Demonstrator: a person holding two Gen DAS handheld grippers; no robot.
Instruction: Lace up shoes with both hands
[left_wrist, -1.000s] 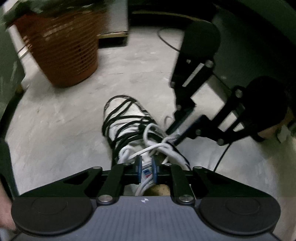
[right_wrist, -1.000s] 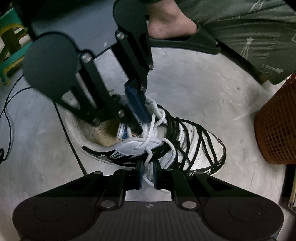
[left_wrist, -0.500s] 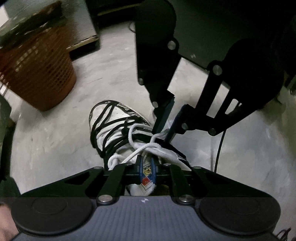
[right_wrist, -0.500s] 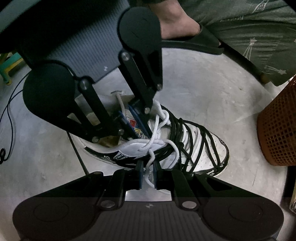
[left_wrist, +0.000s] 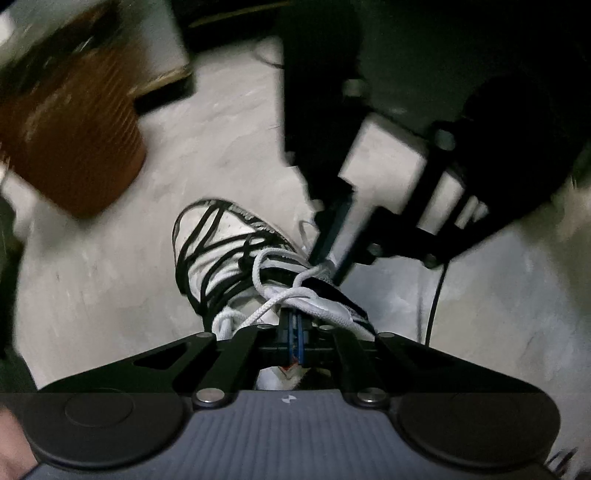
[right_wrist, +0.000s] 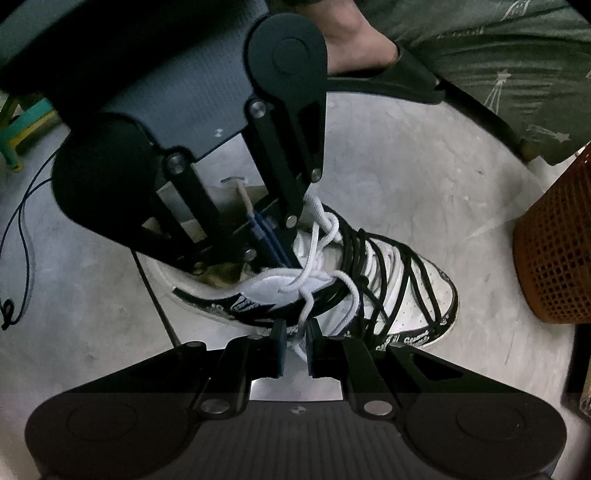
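Observation:
A white sneaker (right_wrist: 417, 295) wrapped in black cord lies on the grey floor, toe to the right in the right wrist view. Its white lace (right_wrist: 317, 236) is looped loosely over the tongue. My left gripper (right_wrist: 271, 245) comes down from above onto the tongue. Its blue pads are pressed together on a lace strand whose tip (right_wrist: 242, 192) sticks up behind them. My right gripper (right_wrist: 296, 341) sits low at the shoe's side, with a lace strand running down into the narrow gap between its fingers. In the left wrist view, the left gripper (left_wrist: 295, 334) is over the sneaker (left_wrist: 221, 254) and the right gripper (left_wrist: 334, 264) is at its right.
An orange mesh basket (right_wrist: 557, 243) stands past the toe. A person's foot in a black slipper (right_wrist: 388, 70) and a green patterned cloth (right_wrist: 517, 74) lie behind the shoe. A thin black cable (right_wrist: 22, 236) trails on the floor at left, near a teal stool (right_wrist: 22, 125).
My left gripper's pads have come together from a small gap to pressed shut. It has dropped closer to the tongue, and the left view is blurred by motion. The right gripper has barely moved.

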